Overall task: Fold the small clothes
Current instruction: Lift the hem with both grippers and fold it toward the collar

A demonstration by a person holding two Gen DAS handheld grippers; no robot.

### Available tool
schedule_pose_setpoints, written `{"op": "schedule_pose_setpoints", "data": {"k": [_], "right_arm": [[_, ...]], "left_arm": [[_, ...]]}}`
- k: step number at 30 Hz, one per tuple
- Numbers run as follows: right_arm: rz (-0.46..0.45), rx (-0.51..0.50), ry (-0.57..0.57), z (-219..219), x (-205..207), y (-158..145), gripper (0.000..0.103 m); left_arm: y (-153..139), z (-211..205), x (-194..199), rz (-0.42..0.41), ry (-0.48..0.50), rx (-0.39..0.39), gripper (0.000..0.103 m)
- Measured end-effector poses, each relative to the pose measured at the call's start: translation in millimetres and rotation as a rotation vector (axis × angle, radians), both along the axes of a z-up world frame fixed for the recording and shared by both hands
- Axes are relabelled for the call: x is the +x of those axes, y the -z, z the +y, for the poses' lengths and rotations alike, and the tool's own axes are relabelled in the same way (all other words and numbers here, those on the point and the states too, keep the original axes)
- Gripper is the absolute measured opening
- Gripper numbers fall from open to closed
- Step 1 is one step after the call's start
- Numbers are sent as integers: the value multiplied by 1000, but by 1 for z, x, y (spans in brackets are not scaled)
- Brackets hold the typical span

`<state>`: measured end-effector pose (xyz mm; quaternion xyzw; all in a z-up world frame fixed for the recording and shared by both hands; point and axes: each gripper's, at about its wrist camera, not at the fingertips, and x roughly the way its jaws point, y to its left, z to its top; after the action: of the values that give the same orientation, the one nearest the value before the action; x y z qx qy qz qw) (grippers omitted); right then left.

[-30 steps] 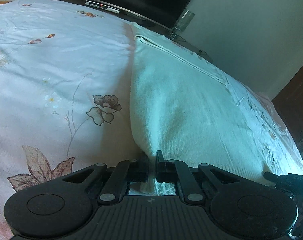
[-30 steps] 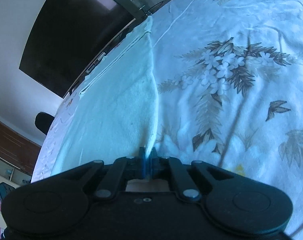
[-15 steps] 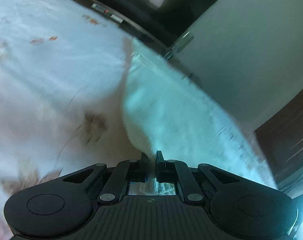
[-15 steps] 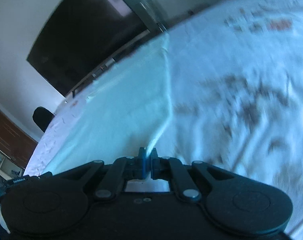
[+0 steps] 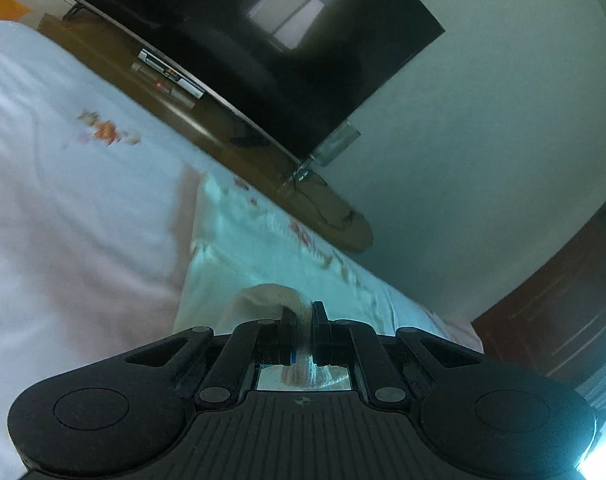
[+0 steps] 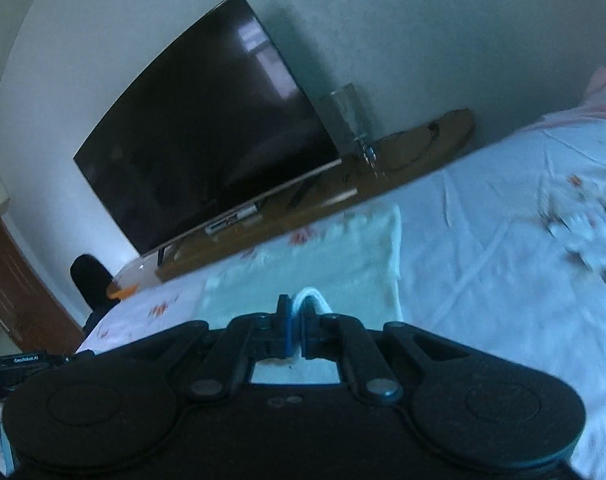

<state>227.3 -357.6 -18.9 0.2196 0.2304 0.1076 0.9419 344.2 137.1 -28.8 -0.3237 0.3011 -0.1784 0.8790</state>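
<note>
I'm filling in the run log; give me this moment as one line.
step: folding garment on bed | left gripper: shut on garment edge | right gripper: shut on garment edge | fold: not yet laid down

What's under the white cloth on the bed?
The floral bedsheet lies under the white cloth. Whether anything else hides beneath it cannot be seen.

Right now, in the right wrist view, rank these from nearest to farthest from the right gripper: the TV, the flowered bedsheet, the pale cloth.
1. Pale cloth: pinched in the shut jaws of the right gripper, spreading just ahead.
2. Bedsheet: under and to the right of the cloth.
3. TV: beyond the bed's far edge, upper left, against the wall.
</note>
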Motion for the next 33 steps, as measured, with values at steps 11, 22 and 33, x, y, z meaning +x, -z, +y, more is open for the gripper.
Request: {"op": "schedule_pose_setpoints", "data": {"k": [11,22,33], "right_arm": [[63,55,-1,-20,147,29,5],[165,140,39,-49,248,83,5],[110,212,66,-71,272,108,41]], "left_arm": [[9,-24,160,62,40,116,7],[56,-47,257,138,28,136,7],[79,-32,246,57,-106,35,84]]}}
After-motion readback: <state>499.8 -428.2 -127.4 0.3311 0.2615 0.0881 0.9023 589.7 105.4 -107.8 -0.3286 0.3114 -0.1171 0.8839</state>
